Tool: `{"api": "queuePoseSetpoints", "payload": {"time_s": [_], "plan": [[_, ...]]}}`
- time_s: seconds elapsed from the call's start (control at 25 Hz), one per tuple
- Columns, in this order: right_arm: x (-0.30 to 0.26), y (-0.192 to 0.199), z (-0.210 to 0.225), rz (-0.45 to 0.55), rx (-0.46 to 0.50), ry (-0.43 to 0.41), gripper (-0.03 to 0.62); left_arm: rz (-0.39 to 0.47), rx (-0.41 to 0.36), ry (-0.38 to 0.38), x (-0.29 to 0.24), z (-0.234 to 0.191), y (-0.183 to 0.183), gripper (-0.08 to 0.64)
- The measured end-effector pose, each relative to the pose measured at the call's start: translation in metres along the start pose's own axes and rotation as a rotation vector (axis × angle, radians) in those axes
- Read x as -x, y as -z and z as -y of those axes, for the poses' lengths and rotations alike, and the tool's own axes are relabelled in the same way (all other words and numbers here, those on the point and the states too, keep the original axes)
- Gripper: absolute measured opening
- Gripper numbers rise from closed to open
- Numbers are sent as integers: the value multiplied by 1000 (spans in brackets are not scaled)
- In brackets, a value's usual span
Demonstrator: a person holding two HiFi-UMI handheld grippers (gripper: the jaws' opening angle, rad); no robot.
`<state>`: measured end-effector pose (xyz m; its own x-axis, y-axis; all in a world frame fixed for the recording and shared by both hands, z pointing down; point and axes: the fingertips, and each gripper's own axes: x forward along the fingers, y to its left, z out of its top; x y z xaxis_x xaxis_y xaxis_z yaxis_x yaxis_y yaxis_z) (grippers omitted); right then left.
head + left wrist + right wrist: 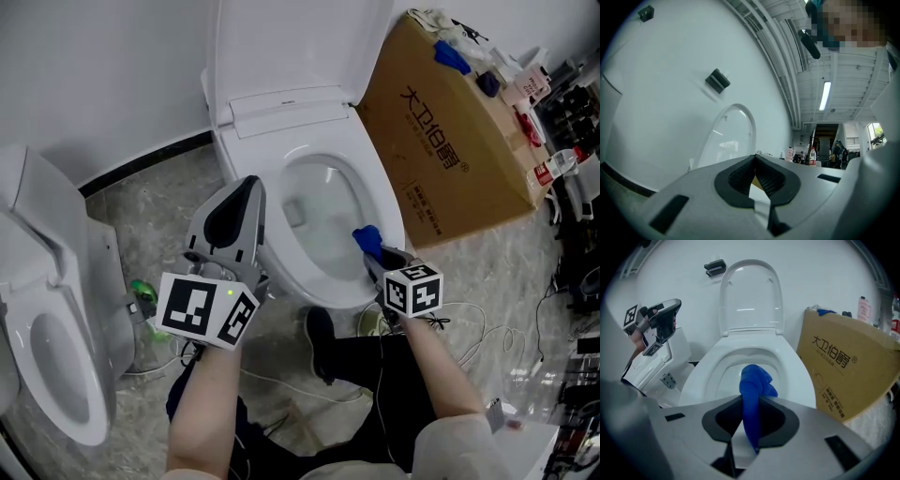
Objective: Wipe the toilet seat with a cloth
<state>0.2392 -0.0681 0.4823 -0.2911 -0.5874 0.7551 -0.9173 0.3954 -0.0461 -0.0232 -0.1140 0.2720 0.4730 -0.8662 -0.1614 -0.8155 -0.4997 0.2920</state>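
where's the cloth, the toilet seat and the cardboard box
cloth [754, 380]: right gripper view, on its bunched upper end
seat [378, 202]: head view, on the right side of the ring
box [459, 159]: head view, on its printed side face

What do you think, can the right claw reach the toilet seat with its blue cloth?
Probably yes. The right claw, shut on the blue cloth, is right at the front edge of the toilet seat. The lid is up, and nothing sits between them.
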Motion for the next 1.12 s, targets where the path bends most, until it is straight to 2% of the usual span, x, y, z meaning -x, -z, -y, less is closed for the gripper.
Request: {"api": "queuePoseSetpoints", "payload": {"time_s": [0.36,0.52,0.68,0.92,1.12], "plan": [[3,-2,-30,45,-85,-53,73,3,3,-1,3,-1,-2,6],[1,-4,-51,64,-95,-82,72,8,4,-6,5,-3,-3,6],[0,-7,-64,84,-105,-79,73,9,6,-6,5,-3,-4,6],[-4,-14,-78,117,-185,-95,72,11,9,-10,6,-5,-5,6],[-8,-18,-97,119,-184,-120,72,14,11,-11,7,-6,-6,6]]}}
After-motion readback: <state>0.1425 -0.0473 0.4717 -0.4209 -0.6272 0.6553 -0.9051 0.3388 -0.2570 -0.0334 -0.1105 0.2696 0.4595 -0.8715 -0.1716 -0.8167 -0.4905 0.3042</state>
